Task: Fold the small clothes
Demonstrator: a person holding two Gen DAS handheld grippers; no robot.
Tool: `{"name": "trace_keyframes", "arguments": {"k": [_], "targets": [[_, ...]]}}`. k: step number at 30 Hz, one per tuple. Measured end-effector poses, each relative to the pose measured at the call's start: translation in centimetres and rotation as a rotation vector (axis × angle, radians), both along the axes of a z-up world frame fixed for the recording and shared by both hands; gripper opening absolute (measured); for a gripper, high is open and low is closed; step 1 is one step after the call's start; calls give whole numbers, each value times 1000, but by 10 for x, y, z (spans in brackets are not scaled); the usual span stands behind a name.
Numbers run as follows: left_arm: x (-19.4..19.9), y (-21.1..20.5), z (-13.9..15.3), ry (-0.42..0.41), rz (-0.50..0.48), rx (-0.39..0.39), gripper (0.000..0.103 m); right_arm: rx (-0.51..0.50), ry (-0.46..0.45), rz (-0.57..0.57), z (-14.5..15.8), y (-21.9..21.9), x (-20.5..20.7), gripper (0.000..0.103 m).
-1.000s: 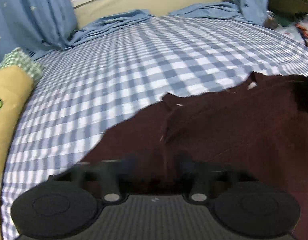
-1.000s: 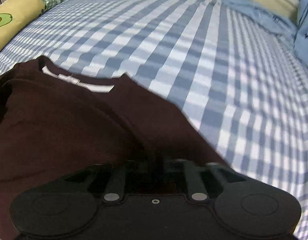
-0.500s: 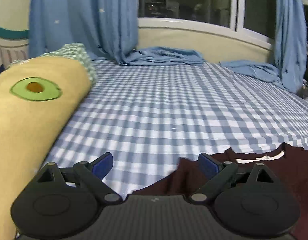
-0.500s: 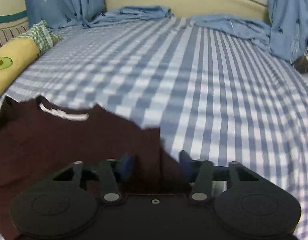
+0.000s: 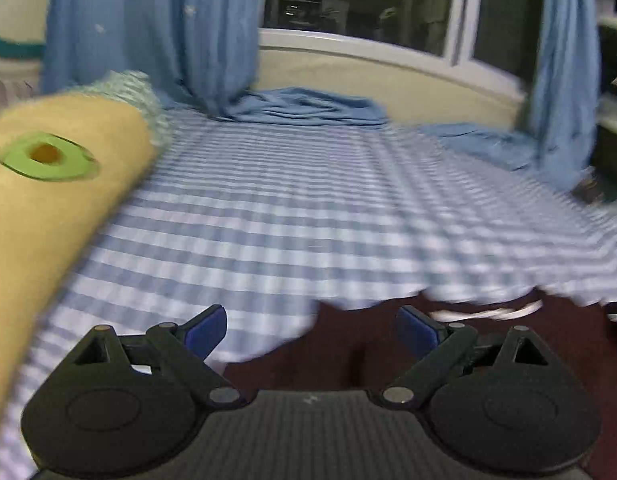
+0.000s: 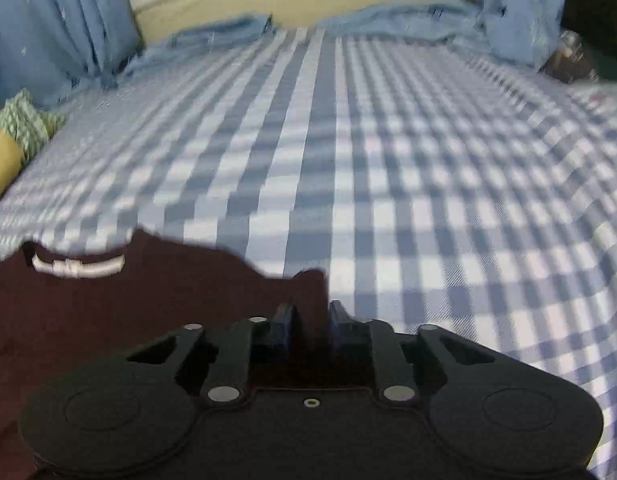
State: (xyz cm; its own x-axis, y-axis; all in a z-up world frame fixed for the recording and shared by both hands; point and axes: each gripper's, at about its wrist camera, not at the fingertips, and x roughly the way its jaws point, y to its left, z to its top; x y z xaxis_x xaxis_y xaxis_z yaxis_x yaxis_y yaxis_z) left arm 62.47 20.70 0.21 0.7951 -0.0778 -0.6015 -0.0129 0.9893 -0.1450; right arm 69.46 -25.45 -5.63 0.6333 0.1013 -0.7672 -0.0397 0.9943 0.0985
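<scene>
Dark red shirt (image 6: 108,312) spread flat on the checked bed (image 6: 388,160).
Left gripper (image 5: 312,328) spread wide over its edge; right gripper (image 6: 311,320) pinching a fold of it.

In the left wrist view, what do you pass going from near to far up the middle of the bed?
left gripper → maroon shirt → checked bedsheet → crumpled blue cloth → window sill → dark window
</scene>
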Motion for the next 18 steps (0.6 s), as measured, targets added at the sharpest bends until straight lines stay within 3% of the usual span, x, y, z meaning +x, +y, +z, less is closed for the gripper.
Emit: {"name": "trace_keyframes", "arguments": {"k": [4, 6, 8, 11, 13, 15, 18], "targets": [[16, -30, -19, 44, -97, -19, 94, 2, -132, 13, 32, -6, -30, 30], [23, -39, -34, 74, -116, -3, 94, 74, -174, 64, 48, -13, -54, 30], [34, -39, -49, 121, -79, 25, 94, 91, -210, 126, 62, -13, -88, 29], [56, -24, -68, 214, 67, 82, 96, 82, -253, 195, 79, -16, -146, 31], [57, -14, -70, 210, 90, 32, 98, 88, -280, 216, 91, -20, -182, 32], [46, -16, -62, 175, 91, 36, 96, 91, -306, 213, 99, -25, -217, 35], [11, -20, -40, 121, 56, 33, 98, 119, -328, 186, 112, -34, -257, 56]]}}
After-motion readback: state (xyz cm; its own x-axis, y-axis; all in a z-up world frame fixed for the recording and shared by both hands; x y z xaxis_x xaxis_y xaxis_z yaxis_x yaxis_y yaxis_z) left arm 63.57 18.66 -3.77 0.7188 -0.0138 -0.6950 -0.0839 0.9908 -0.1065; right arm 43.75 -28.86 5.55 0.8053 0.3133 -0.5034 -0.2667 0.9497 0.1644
